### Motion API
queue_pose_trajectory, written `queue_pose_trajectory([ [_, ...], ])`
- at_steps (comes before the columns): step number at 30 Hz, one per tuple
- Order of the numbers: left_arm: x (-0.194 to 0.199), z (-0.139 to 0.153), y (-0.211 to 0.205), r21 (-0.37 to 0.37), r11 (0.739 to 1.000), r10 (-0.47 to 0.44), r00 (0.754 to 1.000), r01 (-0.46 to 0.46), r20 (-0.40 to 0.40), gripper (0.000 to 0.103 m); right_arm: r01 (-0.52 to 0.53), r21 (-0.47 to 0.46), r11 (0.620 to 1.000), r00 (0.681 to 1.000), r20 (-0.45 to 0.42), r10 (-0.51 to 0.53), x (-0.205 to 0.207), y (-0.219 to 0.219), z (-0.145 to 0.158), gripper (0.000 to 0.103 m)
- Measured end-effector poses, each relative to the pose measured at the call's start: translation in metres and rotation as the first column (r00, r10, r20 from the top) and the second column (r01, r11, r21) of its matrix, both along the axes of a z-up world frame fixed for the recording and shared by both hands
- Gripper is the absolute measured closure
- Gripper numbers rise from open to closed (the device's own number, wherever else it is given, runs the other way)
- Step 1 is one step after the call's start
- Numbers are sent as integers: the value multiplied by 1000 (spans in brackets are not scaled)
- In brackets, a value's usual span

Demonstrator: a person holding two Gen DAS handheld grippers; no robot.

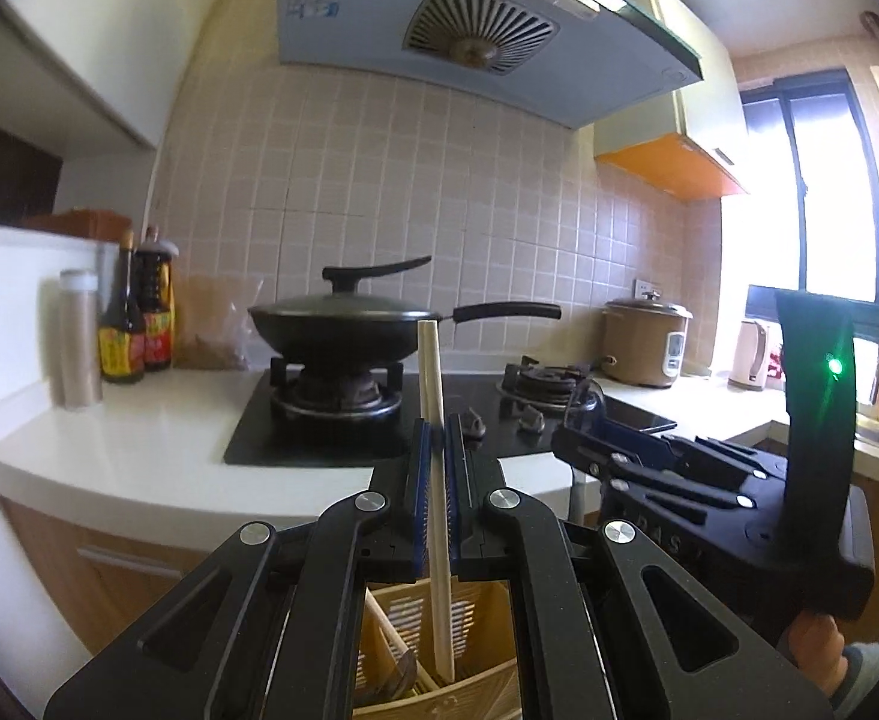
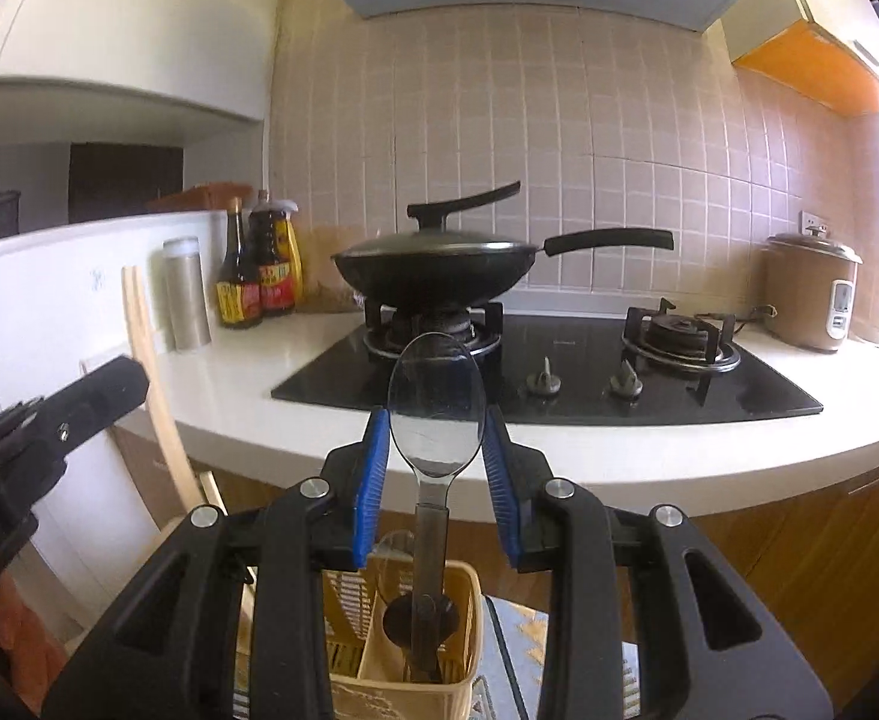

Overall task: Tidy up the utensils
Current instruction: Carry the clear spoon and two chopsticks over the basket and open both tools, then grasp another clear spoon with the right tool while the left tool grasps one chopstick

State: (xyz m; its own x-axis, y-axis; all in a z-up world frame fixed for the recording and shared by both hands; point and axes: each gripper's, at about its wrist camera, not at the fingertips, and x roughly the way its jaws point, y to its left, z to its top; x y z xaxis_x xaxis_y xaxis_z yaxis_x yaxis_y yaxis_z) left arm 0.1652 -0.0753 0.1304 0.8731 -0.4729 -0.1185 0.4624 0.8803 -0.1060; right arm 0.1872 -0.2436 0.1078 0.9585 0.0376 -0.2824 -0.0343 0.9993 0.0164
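Lowering pale wooden chopsticks (image 1: 437, 480), clamped upright in left gripper (image 1: 437, 438), into woven tan compartment caddy (image 1: 481, 696) directly beneath. Right gripper (image 2: 437, 432) spread wide around clear plastic spoon (image 2: 436, 405), handle already in caddy. Keep chopsticks vertical; unclamp once tips seat.

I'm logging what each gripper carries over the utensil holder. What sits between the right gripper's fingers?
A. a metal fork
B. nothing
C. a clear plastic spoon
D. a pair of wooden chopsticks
C: in the right wrist view a clear plastic spoon stands bowl-up between the blue pads of the right gripper, its handle reaching down into the woven utensil holder.
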Motion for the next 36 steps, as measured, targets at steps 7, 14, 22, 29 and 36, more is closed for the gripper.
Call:
queue_pose_trajectory([
  [7,1,-8,12,-19,1000,-25,998,24,-51,87,-36,64,997,995,-95,42,-3,-9,-8,48],
  [14,-27,5,47,-65,996,-64,994,58,-93,71,-14,129,991,981,-189,38,-36,-19,3,45],
  [22,-71,2,65,-4,980,-192,928,201,-321,54,-44,93,995,867,-490,84,-82,2,-28,45],
  [29,-61,-128,38,136,949,-141,767,286,-626,76,-71,137,988,740,-657,145,-90,21,-130,64],
  [36,-58,-179,26,106,935,-173,697,338,-695,76,-77,212,974,719,-665,201,-81,27,-173,72],
])
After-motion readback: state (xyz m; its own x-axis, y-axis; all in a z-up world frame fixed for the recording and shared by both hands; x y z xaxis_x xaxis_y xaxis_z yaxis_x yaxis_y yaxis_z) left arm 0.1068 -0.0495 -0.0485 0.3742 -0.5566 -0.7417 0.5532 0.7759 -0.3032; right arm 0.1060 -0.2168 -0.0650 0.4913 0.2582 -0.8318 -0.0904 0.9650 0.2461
